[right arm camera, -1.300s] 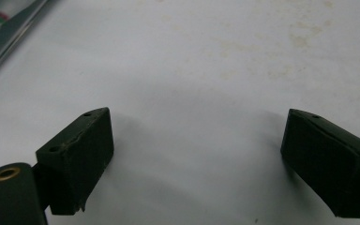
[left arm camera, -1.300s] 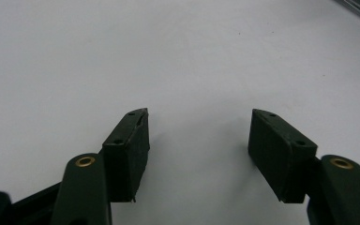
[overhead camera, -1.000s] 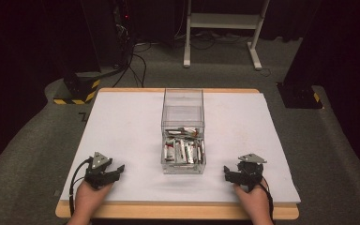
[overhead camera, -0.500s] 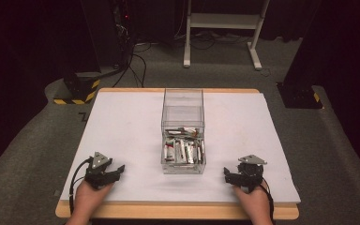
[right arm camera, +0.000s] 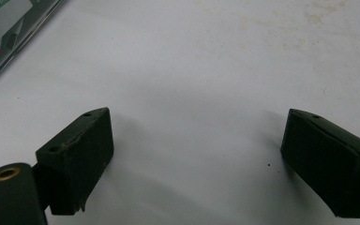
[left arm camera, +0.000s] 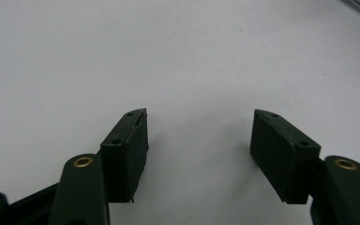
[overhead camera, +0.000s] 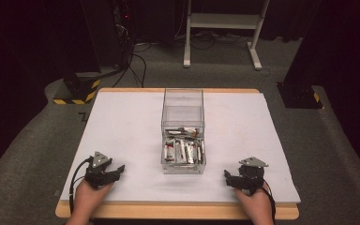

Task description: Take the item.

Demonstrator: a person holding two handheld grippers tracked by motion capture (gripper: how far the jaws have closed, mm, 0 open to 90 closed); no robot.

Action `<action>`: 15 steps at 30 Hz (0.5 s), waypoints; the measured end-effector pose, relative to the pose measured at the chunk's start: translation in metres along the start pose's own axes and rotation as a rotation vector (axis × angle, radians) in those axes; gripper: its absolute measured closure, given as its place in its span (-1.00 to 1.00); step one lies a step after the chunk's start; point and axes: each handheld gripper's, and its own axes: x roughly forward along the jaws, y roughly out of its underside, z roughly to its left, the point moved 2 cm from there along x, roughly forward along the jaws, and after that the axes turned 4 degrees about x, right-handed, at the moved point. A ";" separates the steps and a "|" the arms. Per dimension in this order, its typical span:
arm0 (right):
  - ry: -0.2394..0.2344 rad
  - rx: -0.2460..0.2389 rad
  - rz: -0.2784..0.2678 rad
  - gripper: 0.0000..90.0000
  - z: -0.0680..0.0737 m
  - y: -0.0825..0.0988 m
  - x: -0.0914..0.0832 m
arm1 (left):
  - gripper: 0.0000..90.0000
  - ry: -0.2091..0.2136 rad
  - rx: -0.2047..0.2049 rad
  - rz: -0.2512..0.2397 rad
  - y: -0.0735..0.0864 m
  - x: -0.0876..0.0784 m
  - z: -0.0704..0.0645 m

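A clear plastic box (overhead camera: 183, 132) stands in the middle of the white table (overhead camera: 122, 126); its near half holds several small silver and red packets (overhead camera: 183, 151). My left gripper (overhead camera: 118, 168) rests on the table at the front left, open, with bare table between its jaws (left arm camera: 199, 133). My right gripper (overhead camera: 226, 176) rests at the front right, open and empty too (right arm camera: 194, 136). A corner of the box (right arm camera: 9, 33) shows at the upper left of the right gripper view. Each gripper points inward toward the box, well apart from it.
Beyond the table's far edge lie grey carpet, black cables (overhead camera: 131, 61), a yellow-and-black striped base (overhead camera: 77, 91) and a white stand (overhead camera: 220, 28). A dark block (overhead camera: 300, 96) sits on the floor at the right.
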 end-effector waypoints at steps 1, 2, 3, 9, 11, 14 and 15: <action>0.000 0.000 -0.001 -0.79 0.000 0.000 0.000 | -0.16 0.001 -0.002 -0.002 0.000 0.000 0.000; 0.000 0.002 -0.003 -0.79 0.000 0.000 0.000 | -0.16 0.003 0.006 0.011 0.000 -0.001 0.001; 0.000 0.001 -0.003 -0.79 0.000 0.000 0.000 | -0.16 0.004 0.006 0.010 -0.001 -0.001 0.002; 0.000 -0.001 -0.006 -0.79 0.000 0.000 0.000 | -0.15 0.017 -0.031 -0.013 -0.005 -0.005 0.003; 0.000 0.001 -0.005 -0.79 0.000 0.000 0.000 | -0.14 0.025 -0.039 -0.026 -0.007 -0.007 0.001; -0.001 0.003 -0.005 -0.79 0.000 0.000 0.000 | -0.14 0.029 -0.020 -0.039 -0.010 -0.010 -0.002; -0.001 0.002 -0.005 -0.79 0.000 0.000 0.000 | -0.13 0.029 -0.041 -0.057 -0.011 -0.010 -0.005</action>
